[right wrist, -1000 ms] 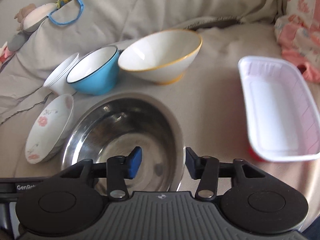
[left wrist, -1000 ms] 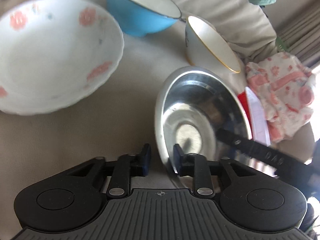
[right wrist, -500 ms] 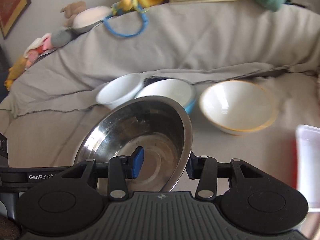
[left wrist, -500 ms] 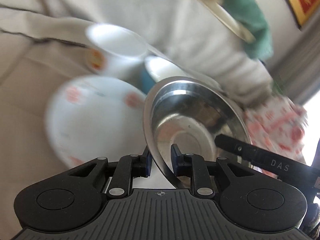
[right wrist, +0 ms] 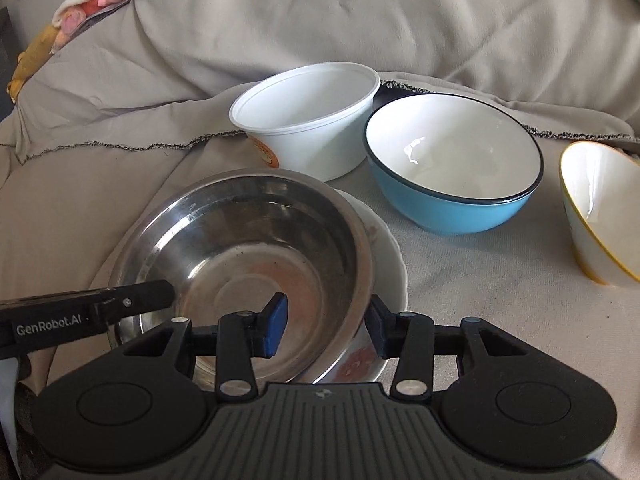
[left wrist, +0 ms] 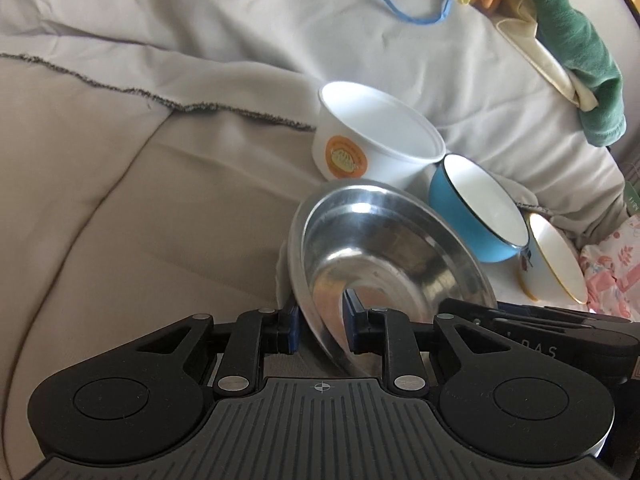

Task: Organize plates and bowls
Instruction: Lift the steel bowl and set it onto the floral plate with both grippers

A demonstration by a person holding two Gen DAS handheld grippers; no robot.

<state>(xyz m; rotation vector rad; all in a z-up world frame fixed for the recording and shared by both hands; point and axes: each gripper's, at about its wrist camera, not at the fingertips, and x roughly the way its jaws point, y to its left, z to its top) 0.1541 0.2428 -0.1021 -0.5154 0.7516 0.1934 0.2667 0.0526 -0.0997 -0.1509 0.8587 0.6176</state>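
Observation:
A steel bowl point(right wrist: 248, 248) sits inside the white flowered bowl point(right wrist: 390, 264), whose rim shows to its right. My left gripper point(left wrist: 320, 326) straddles the steel bowl's point(left wrist: 384, 252) near rim, its fingers slightly apart from the metal. My right gripper point(right wrist: 326, 326) straddles the opposite rim with a wide gap. Behind stand a white tub point(right wrist: 308, 128) with an orange label, a blue bowl point(right wrist: 452, 168) and a yellow-rimmed white bowl point(right wrist: 600, 208). These also show in the left wrist view: tub point(left wrist: 376, 140), blue bowl point(left wrist: 476, 212), yellow-rimmed bowl point(left wrist: 556, 264).
Everything rests on a beige cloth-covered sofa seat point(left wrist: 120, 220) with the backrest point(right wrist: 360, 20) behind. Soft toys point(right wrist: 72, 12) lie at the back left, a green towel point(left wrist: 576, 48) and pink patterned cloth point(left wrist: 612, 272) at the right.
The steel bowl was lifted from the seat, carried left and set down inside the flowered bowl. Both grippers have loosened on its rim.

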